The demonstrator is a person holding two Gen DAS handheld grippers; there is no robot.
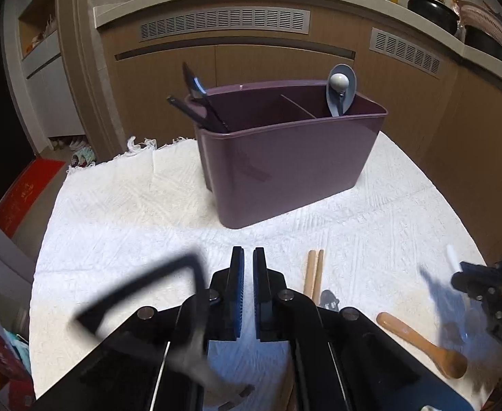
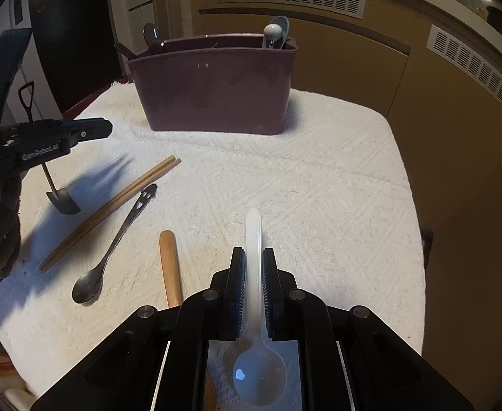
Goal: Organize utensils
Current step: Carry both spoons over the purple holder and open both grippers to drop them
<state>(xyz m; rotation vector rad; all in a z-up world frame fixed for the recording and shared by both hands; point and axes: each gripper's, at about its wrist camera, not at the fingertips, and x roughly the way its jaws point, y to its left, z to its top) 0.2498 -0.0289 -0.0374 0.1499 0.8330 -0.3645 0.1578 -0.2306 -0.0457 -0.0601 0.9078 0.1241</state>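
A purple caddy (image 1: pixel 285 171) (image 2: pixel 213 96) stands on the white cloth with dark utensils (image 1: pixel 196 102) in its left end and a grey spoon (image 1: pixel 341 85) at its right. My right gripper (image 2: pixel 253 257) (image 1: pixel 459 274) is shut on a white plastic spoon (image 2: pixel 253 233), its bowl toward the camera. My left gripper (image 1: pixel 248 257) (image 2: pixel 108 128) is shut with nothing between its pads. A small black shovel-shaped utensil (image 2: pixel 62 202) (image 1: pixel 141 291) stands upright against that gripper's linkage, blurred in the left wrist view. Chopsticks (image 2: pixel 114 205) (image 1: pixel 314 274), a metal spoon (image 2: pixel 114 246) and a wooden spoon (image 2: pixel 170 267) (image 1: pixel 422 346) lie on the cloth.
The white cloth (image 1: pixel 131 212) covers a small table whose edges drop off at left, right and behind the caddy. Brown cabinets (image 1: pixel 268 65) with vents stand beyond. A counter with dark pots (image 1: pixel 432 10) is at upper right. A red mat (image 1: pixel 28 191) lies on the floor at left.
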